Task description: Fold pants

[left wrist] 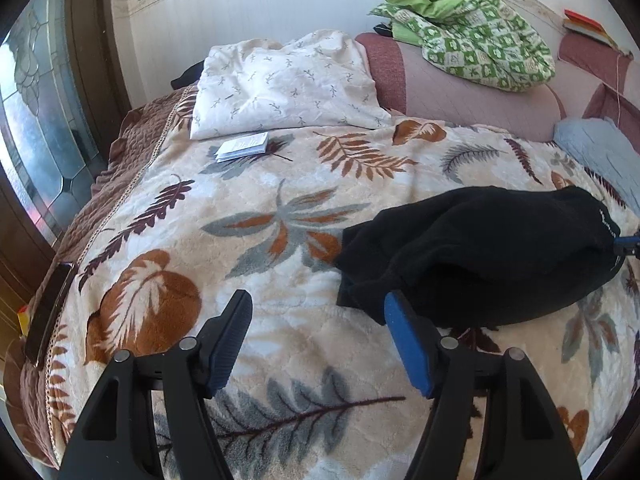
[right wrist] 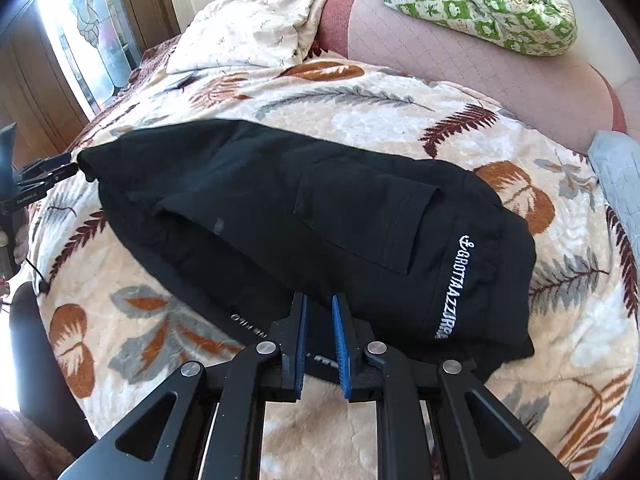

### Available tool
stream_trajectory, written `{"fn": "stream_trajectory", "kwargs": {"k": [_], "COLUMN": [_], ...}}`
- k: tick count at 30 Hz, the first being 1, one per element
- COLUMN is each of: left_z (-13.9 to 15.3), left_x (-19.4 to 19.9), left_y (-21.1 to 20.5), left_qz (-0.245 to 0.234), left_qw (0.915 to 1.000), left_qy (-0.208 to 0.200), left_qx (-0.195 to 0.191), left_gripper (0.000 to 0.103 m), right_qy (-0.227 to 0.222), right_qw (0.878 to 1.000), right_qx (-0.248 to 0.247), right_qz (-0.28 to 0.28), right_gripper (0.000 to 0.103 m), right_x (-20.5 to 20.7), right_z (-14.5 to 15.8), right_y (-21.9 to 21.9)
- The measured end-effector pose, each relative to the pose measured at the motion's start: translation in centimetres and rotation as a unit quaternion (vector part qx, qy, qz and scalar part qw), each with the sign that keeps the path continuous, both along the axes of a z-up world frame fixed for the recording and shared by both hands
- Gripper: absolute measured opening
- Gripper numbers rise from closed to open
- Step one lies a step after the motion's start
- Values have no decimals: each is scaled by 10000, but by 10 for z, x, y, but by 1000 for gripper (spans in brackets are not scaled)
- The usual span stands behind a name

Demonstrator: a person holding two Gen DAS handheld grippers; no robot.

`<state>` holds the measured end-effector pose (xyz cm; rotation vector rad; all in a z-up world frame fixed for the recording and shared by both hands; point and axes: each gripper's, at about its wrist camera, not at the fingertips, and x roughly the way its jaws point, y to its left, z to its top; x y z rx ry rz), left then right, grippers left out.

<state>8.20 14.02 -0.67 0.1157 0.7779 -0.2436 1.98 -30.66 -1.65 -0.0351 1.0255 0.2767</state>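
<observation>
1. The leaf-print blanket (left wrist: 280, 360) covers the bed under both tools, and the black pants (right wrist: 304, 216) lie on it as a folded bundle. They sit ahead and to the right of the left gripper (left wrist: 318, 336) and directly in front of the right gripper (right wrist: 320, 320).
2. The pants look already doubled over: thick layers, a patch pocket (right wrist: 360, 216) on top, and white lettering (right wrist: 452, 284) running along the end nearest the right tool. I judge a late fold to be in hand, with squaring up or one more fold left.
3. The left gripper's jaws are spread wide with only blanket between them; its right finger (left wrist: 404, 340) is at the bundle's near corner.
4. The right gripper's jaws are nearly together at the bundle's near edge, a slim gap showing. Whether they pinch cloth I cannot tell.
5. Next move, as I judge it: the left tool must shift right and catch that corner so both ends lift evenly.
</observation>
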Motion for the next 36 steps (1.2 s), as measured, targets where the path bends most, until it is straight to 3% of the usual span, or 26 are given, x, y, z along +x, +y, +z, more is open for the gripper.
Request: {"fn": "stream_trajectory", "kwargs": {"k": [4, 5, 7, 8, 9, 11, 13, 15, 16, 21, 23, 26, 29, 32, 36], "left_z": [10, 12, 15, 16, 16, 17, 18, 19, 20, 20, 19, 14, 8, 7, 9], "left_x": [2, 5, 12, 17, 20, 26, 29, 29, 27, 24, 24, 24, 22, 13, 3], "left_y": [16, 19, 19, 17, 13, 7, 2, 1, 3, 29, 41, 49, 42, 38, 49], "left_qz": [313, 410, 537, 599, 659, 741, 790, 834, 853, 1156, 1306, 1372, 1352, 1348, 1371], "left_qw": [9979, 9969, 9944, 9936, 9931, 9921, 9918, 9919, 9918, 9882, 9854, 9815, 9802, 9812, 9793], "left_qy": [2, 19, 40, 46, 45, 63, 85, 59, 30, 14, 59, 139, 125, -78, -202], "left_qx": [-561, -678, -912, -958, -972, -1014, -1000, -957, -948, -1005, -1090, -1330, -1439, -1380, -1474], "left_gripper": [69, 70, 70, 70, 70, 70, 70, 70, 70, 70, 70, 70, 70, 70, 70], "right_qy": [-350, -460, -613, -678, -764, -766, -667, -461, -311, 318, 442, 207, -260, -365, -268], "right_qw": [9992, 9985, 9973, 9969, 9966, 9964, 9966, 9974, 9975, 9916, 9903, 9952, 9995, 9943, 9781], "right_qx": [215, 305, 410, 398, 290, -104, -170, -324, -484, -1222, -1290, -863, -194, 583, 713], "right_qz": [-26, -14, -8, -25, -96, -354, -460, -451, -418, -299, -278, -401, -2, 821, 1939], "right_gripper": [16, 21, 47, 74, 81, 80, 76, 59, 57, 55, 55, 56, 56, 56, 56], "right_x": [-6, -5, 4, 10, 18, 36, 52, 62, 63, 36, 23, 24, 46, 82, 127], "right_z": [26, 33, 41, 44, 44, 37, 28, 12, 4, -34, -37, -5, 34, 56, 55], "right_y": [7, 11, 24, 32, 42, 62, 75, 83, 85, 65, 53, 51, 87, 151, 247]}}
